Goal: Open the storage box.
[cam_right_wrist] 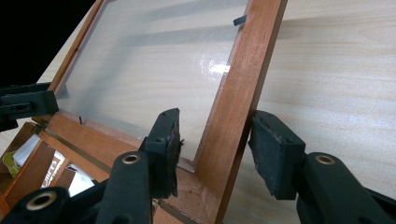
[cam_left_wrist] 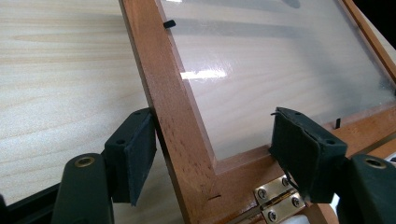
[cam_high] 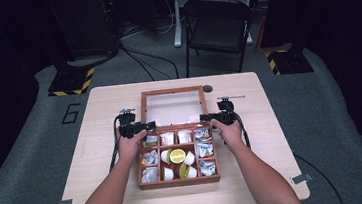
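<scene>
Your forearms reach in side by side, each hand level at a rear corner of the wooden box [cam_high: 179,181] mid-table. Your left gripper [cam_left_wrist: 212,144] straddles the open lid [cam_left_wrist: 168,84]'s side rail, its jaws apart, one pad touching. Your right gripper [cam_right_wrist: 215,144] is clamped on the opposite rail. A "6" [cam_high: 71,113] is painted on the floor.

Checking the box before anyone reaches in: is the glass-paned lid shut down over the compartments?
No. In the high view the lid stands raised behind the wooden box, leaving its compartments uncovered.
</scene>
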`<state>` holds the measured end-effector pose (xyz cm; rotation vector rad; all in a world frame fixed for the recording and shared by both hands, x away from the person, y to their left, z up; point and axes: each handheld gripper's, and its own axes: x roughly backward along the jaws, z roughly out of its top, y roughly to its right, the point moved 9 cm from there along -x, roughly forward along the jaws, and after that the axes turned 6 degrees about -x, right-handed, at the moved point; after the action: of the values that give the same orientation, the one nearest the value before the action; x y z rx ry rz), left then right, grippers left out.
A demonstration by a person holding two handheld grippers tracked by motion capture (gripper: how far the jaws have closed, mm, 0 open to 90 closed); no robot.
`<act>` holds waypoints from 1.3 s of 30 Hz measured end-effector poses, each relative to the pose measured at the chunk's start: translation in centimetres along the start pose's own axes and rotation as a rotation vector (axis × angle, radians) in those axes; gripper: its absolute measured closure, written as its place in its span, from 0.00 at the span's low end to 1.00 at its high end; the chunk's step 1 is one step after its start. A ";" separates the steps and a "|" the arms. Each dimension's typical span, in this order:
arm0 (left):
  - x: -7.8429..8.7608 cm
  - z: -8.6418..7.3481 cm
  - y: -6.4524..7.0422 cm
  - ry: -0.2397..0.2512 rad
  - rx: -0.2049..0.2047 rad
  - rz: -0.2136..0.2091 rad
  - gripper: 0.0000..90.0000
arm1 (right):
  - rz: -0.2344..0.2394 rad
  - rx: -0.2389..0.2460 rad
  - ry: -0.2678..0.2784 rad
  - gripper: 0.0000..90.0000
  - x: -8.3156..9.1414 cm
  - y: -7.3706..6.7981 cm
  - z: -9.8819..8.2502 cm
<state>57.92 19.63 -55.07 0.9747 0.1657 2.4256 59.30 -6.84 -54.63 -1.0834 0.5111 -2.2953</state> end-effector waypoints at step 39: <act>-0.6 -0.6 -0.5 -0.039 0.121 -0.060 0.35 | 0.027 -0.178 -0.045 0.59 -0.5 0.6 -0.7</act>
<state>58.06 19.79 -55.96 1.0538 0.3265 2.3625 59.22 -6.89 -55.64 -1.2017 0.7191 -2.2304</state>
